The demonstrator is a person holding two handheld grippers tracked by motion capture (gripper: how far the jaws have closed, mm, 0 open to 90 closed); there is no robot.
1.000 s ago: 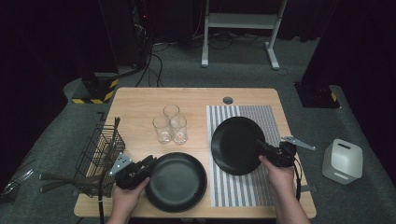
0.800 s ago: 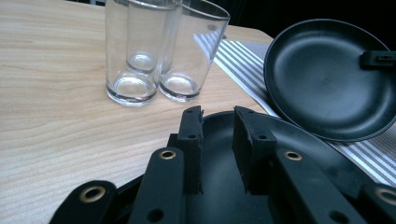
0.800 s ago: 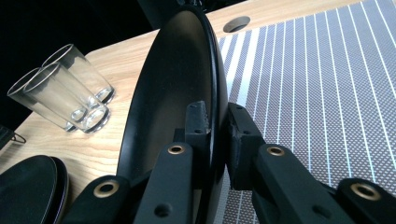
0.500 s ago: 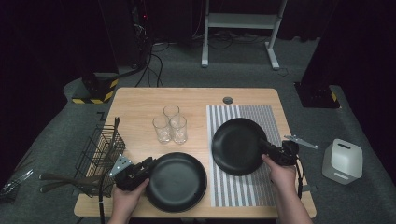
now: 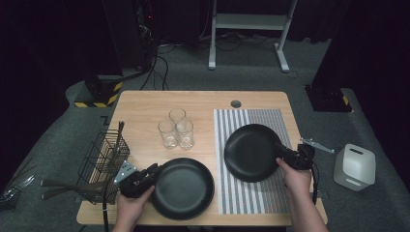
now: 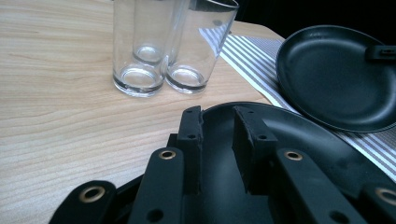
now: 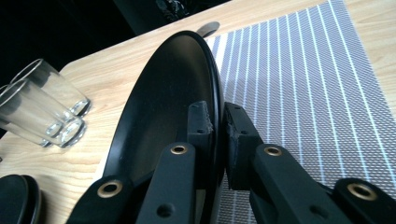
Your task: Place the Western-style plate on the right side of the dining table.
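Jaws clamped on black plate (image 7: 159, 121)

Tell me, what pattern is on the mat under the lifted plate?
The mat has grey and white stripes, finely woven; the right gripper view shows it best.

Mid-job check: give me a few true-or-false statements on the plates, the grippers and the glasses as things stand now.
1. The right gripper is clamped on the rim of the right plate. True.
2. The right plate lies flat on the bare wood. False: it is tilted, held above the striped mat.
3. The left gripper has its jaws at the rim of the left plate. True.
4. Five glasses stand on the mat. False: three stand together on the wood, left of the mat.
5. The wire basket sits at the table's right edge. False: it is at the left edge.
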